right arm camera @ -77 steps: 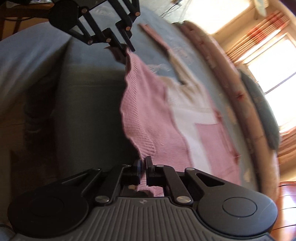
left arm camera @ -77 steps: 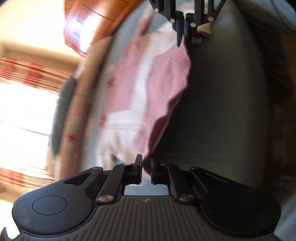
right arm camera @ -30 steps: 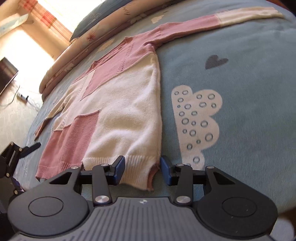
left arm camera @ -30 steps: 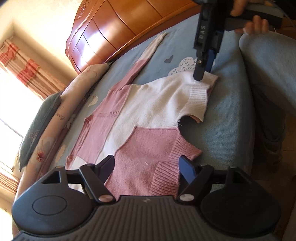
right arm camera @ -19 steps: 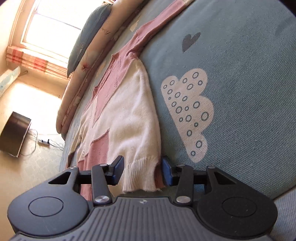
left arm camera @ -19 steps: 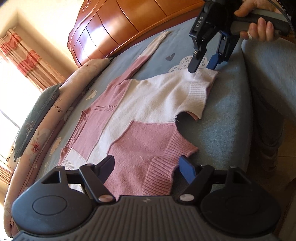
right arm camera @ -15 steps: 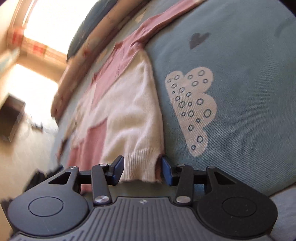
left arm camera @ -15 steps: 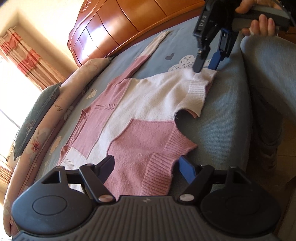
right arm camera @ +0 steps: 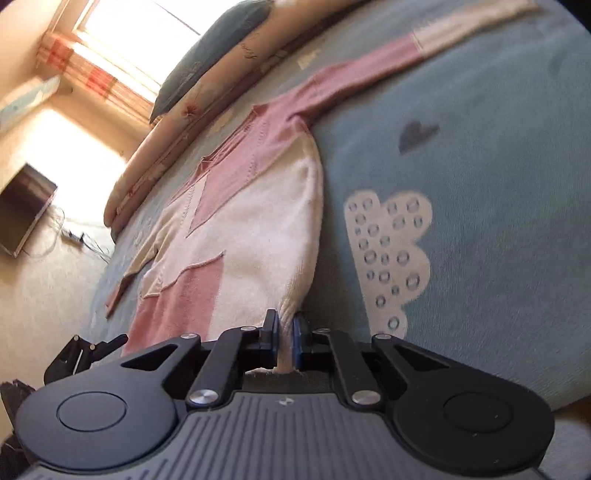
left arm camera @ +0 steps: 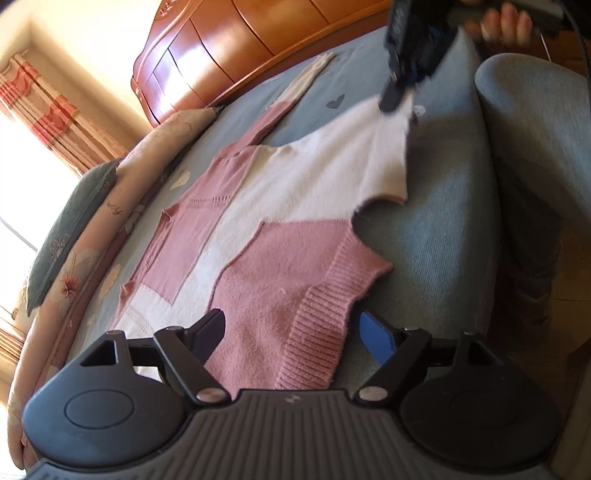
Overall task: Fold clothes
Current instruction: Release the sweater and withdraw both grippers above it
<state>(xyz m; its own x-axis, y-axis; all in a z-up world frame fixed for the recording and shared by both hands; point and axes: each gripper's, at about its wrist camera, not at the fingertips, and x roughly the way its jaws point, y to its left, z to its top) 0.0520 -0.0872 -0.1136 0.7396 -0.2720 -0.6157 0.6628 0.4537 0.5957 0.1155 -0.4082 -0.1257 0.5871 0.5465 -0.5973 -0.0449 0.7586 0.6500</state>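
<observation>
A pink and cream knit sweater (left arm camera: 280, 206) lies flat on the blue bedspread (left arm camera: 443, 240), one sleeve stretched toward the headboard. My left gripper (left arm camera: 291, 321) straddles the pink ribbed hem corner; its jaws are opening and the pads do not press the cloth. In the right wrist view the sweater (right arm camera: 240, 240) runs away from my right gripper (right arm camera: 284, 321), which is shut on the cream hem corner. The left wrist view shows that right gripper (left arm camera: 395, 99) blurred, with the cream corner raised off the bed. The left gripper (right arm camera: 85, 350) peeks in at the lower left.
A wooden headboard (left arm camera: 240, 48) and floral and grey pillows (left arm camera: 74, 229) line the bed's far side. A person's hand (left arm camera: 506, 22) and trouser leg (left arm camera: 535, 129) are at the near bed edge. A dark screen (right arm camera: 22, 210) and cables lie on the floor.
My right gripper has closed on the cream hem corner and raised it a little. The left gripper stays wide around the pink hem corner.
</observation>
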